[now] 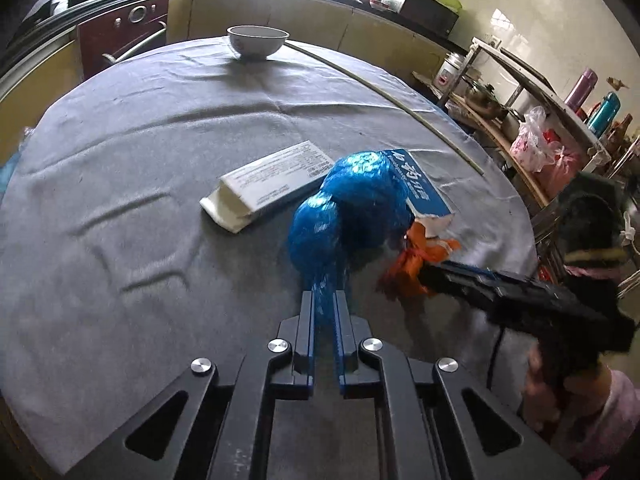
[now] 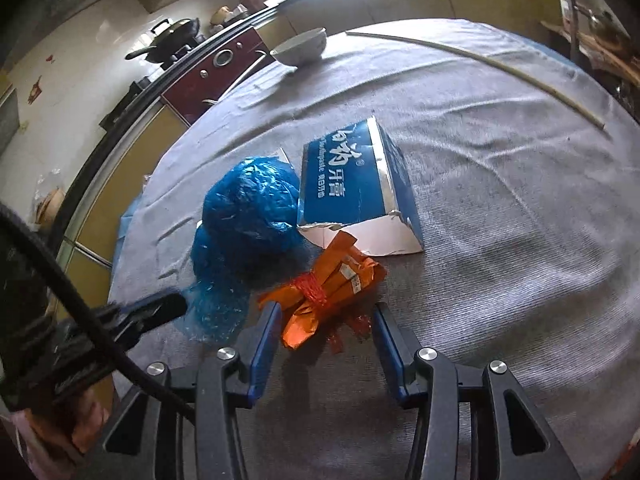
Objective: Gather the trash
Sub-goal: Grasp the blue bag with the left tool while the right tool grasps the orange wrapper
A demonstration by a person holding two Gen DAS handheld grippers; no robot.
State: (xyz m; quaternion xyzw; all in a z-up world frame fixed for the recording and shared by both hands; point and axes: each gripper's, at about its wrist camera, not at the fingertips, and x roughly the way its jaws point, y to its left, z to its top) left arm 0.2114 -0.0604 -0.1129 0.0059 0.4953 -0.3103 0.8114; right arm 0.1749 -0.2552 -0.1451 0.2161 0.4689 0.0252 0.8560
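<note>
A crumpled blue plastic bag (image 1: 352,208) lies on the grey cloth of the round table (image 1: 140,200). My left gripper (image 1: 324,300) is shut on its twisted tail. An orange wrapper bundle (image 2: 332,280) tied with red string lies to the right of the bag (image 2: 248,208). It sits between the fingertips of my right gripper (image 2: 324,316), which is open; the left pad touches its edge and a small gap shows at the right pad. Behind the bundle stands a torn blue toothpaste box (image 2: 360,184). A white box (image 1: 272,180) lies left of the bag.
A white bowl (image 1: 258,42) stands at the table's far edge, and a long thin stick (image 1: 400,100) lies along the far right. Kitchen counters and a stove ring the back. A shelf rack (image 1: 520,128) with pots, bags and flasks stands to the right. A person's pink sleeve (image 1: 600,408) shows.
</note>
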